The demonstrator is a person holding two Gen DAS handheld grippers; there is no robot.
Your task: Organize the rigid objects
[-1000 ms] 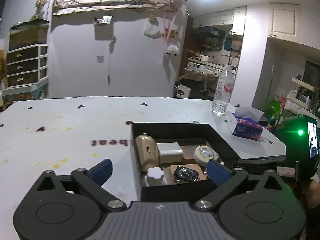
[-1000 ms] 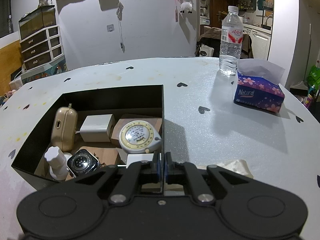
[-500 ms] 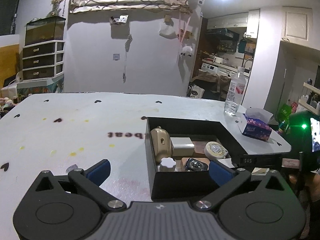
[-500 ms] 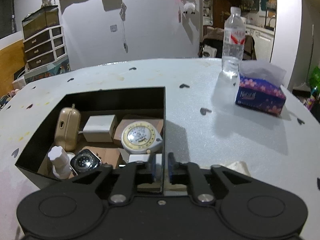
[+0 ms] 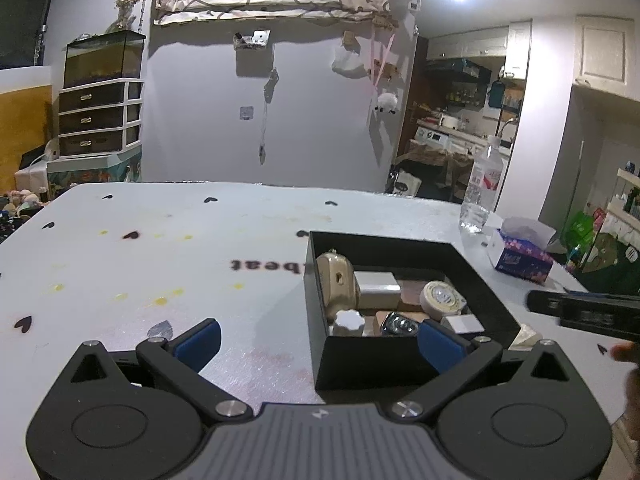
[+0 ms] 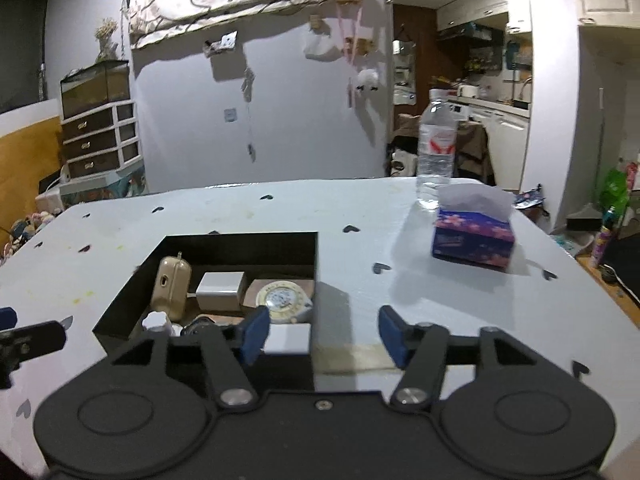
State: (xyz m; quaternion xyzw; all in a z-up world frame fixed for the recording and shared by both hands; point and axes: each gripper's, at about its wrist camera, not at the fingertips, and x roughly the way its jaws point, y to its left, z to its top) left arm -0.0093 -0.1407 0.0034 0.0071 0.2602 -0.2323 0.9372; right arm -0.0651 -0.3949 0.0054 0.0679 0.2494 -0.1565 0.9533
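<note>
On the white heart-dotted counter (image 6: 460, 300) the black box (image 6: 312, 256) holds the gold case (image 6: 170, 288), charger (image 6: 220, 290) and tape measure (image 6: 282, 300), and the right tongs (image 6: 320, 334), clenched a second ago, now gape empty like the left tongs (image 5: 320, 340), suggesting the last piece is delivered.

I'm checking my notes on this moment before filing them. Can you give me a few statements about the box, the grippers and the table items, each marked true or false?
1. The right gripper is open and holds nothing. True.
2. The black box is empty. False: it holds a gold case, a white charger block, a round tape measure and other small items.
3. The water bottle lies on its side. False: it stands upright behind the tissue box.
4. The left gripper is open. True.
5. The tissue box sits inside the black box. False: it sits on the table, to the box's right.
</note>
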